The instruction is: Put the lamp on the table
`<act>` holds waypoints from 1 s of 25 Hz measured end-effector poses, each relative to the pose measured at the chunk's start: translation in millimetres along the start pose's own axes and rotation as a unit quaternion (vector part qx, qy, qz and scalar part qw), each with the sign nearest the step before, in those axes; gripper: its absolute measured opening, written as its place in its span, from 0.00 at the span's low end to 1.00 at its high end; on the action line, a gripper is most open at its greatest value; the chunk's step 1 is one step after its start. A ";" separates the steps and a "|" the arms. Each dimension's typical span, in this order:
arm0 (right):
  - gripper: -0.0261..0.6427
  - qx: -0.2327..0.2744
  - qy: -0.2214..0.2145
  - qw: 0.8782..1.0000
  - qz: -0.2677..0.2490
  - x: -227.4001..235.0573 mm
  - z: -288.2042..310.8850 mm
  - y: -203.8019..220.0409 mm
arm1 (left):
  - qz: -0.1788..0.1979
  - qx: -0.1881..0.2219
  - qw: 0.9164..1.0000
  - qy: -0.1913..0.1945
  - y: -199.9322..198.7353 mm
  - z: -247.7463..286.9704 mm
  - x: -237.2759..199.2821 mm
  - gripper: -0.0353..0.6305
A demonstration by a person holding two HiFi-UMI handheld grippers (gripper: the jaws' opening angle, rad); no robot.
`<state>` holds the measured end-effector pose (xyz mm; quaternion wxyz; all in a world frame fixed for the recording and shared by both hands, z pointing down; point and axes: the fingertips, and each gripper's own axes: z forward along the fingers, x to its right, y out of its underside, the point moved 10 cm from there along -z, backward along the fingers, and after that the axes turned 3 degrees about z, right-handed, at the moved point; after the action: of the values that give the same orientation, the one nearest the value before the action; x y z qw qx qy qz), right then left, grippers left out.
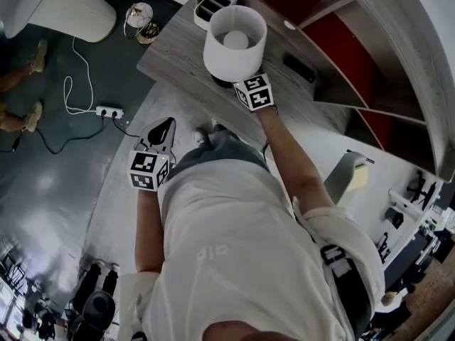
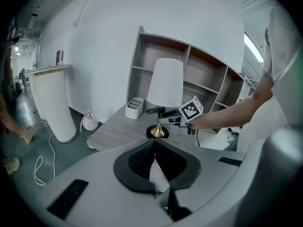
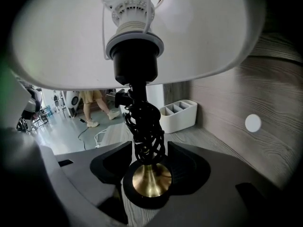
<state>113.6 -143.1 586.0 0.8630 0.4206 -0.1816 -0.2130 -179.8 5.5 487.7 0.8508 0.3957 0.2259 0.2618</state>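
Observation:
The lamp, with a white shade, a black stem wound with its cord and a brass foot on a black base, stands upright on the grey wooden table. My right gripper reaches in under the shade and is open. Its black pads stand on either side of the stem, just clear of the cord. The left gripper view shows the lamp and that gripper at its stem. My left gripper hangs short of the table edge, shut and empty.
A white divided caddy sits at the table's far end, and a black item lies near the shelf unit behind. On the floor lie a power strip and a small round lamp. A person's legs show in the distance.

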 end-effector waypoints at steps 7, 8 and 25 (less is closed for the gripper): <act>0.41 -0.010 0.002 1.000 0.012 -1.8 -6.3 10.7 | 0.001 -0.002 1.000 0.011 2.6 1.5 0.6 0.08; 0.42 -0.012 0.003 1.000 0.014 -2.2 -7.9 13.1 | 0.001 -0.003 1.000 0.012 3.5 1.6 1.4 0.08; 0.43 -0.029 0.018 0.998 0.051 10.9 -40.2 41.5 | 0.009 -0.007 0.999 0.047 3.7 16.9 18.8 0.08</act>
<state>151.4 -99.6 597.5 0.8876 0.3896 -0.1806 -0.1664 -156.5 9.9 497.1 0.8394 0.3790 0.2604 0.2899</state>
